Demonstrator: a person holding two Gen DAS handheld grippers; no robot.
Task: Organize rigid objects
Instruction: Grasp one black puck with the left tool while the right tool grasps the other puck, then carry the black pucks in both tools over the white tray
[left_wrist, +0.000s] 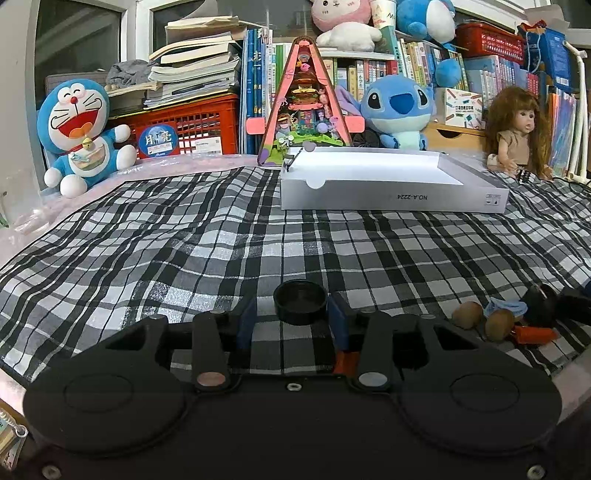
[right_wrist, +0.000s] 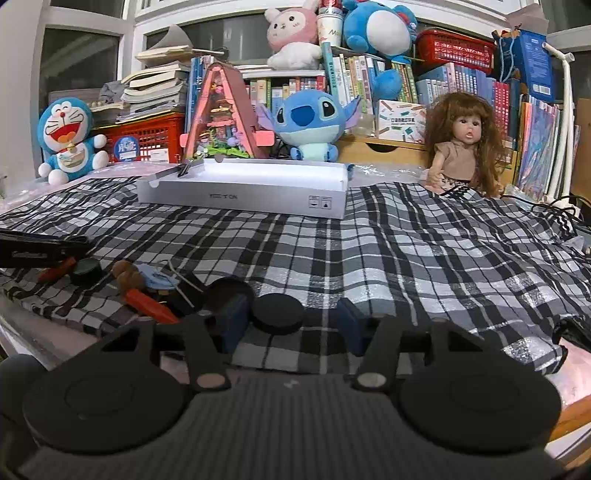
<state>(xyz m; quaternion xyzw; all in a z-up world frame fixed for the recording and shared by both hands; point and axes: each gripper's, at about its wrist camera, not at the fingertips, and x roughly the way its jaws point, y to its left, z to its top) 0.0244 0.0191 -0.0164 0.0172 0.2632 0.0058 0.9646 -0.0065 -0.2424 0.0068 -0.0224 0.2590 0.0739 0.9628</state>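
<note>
A black cap (left_wrist: 300, 302), open side up, lies between the blue pads of my left gripper (left_wrist: 291, 301). It touches the right pad (left_wrist: 338, 317); a sliver of cloth shows between it and the left pad, so the jaws are open. Another black cap (right_wrist: 277, 314), flat side up, lies inside my right gripper (right_wrist: 291, 308). That cap leans on the left pad (right_wrist: 236, 317), with a wide gap to the right pad (right_wrist: 351, 325). The jaws stand open. The left gripper (right_wrist: 37, 251) shows at the left edge of the right wrist view.
A shallow white box (left_wrist: 369, 177) (right_wrist: 240, 184) stands at the back of the checked cloth (left_wrist: 184, 240), a black clip (left_wrist: 291, 160) on its corner. Small items are piled together: brown balls (right_wrist: 127, 275), an orange piece (right_wrist: 151, 308), a round black lid (right_wrist: 229, 291). Plush toys and a doll (right_wrist: 461, 144) line the back.
</note>
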